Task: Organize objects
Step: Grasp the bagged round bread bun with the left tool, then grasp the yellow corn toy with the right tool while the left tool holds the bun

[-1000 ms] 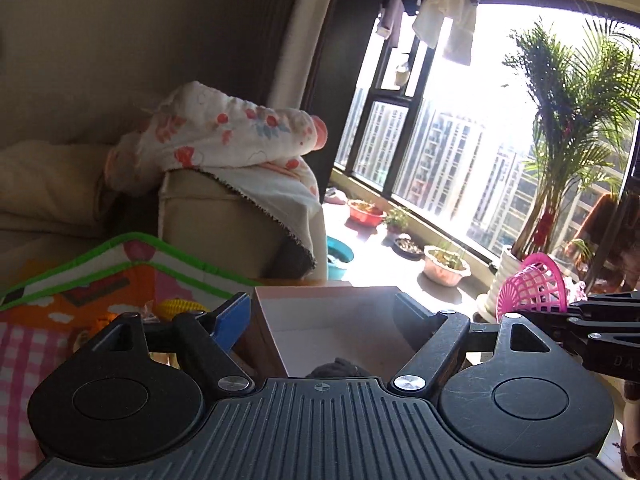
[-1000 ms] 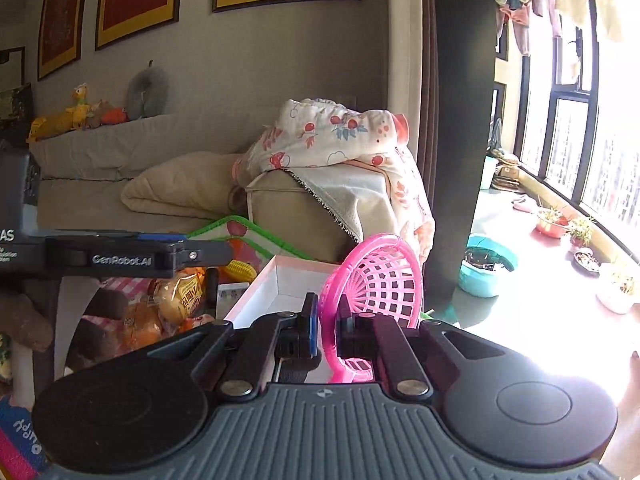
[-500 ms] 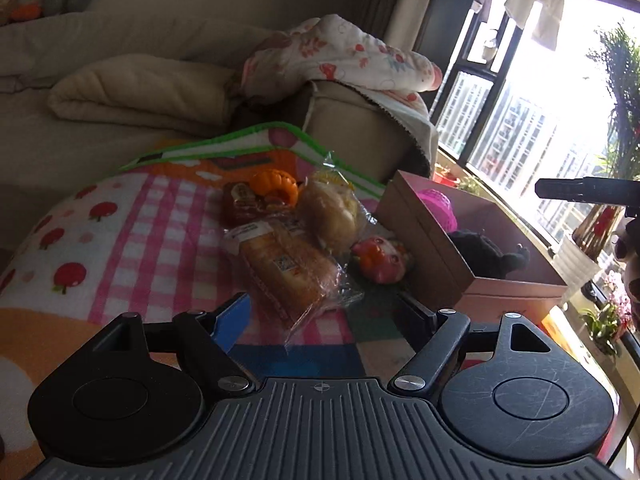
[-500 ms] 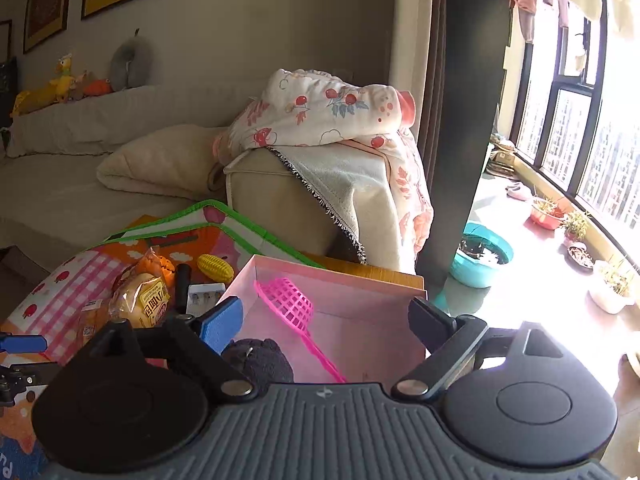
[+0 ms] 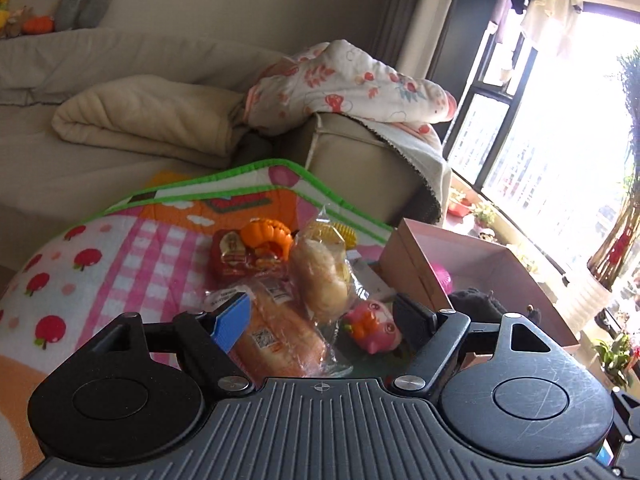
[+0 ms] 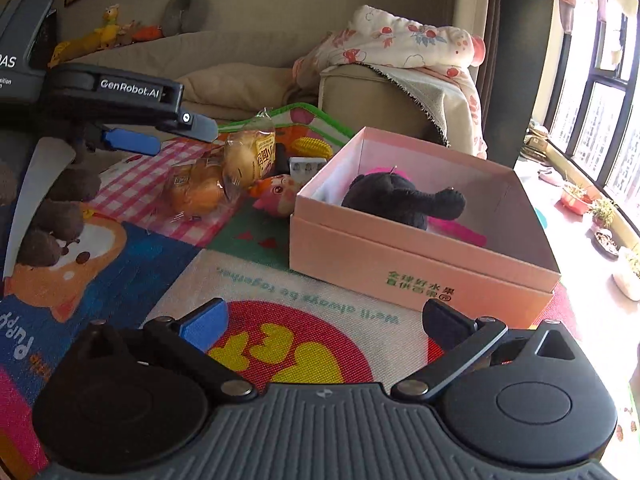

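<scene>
lying on the patterned mat (image 6: 120, 264), the pink box (image 6: 420, 268) was seen with a black plush (image 6: 400, 200) inside. the right gripper (image 6: 324, 322), jaws just spread, was empty before it; the left gripper (image 5: 324, 316) was held released over wrapped bread (image 5: 280, 332).

Left gripper (image 5: 322, 316): black ribbed housing at the base, flanked by two round black discs, the right one scuffed. Black linkage arms are fixed by silver screws. One finger pad (image 5: 231, 322) is blue, the other black. A small crosshair mark sits at the housing's centre.

Right gripper (image 6: 323, 322): same build, with ribbed housing, twin discs, silver screws, and one blue and one black pad.

In the right wrist view, the left gripper's side reads "GenRobot.AI" in white lettering, on a grey-black body with a blue pad. The hand (image 6: 56, 216) holding it wears a dark fuzzy glove.
</scene>
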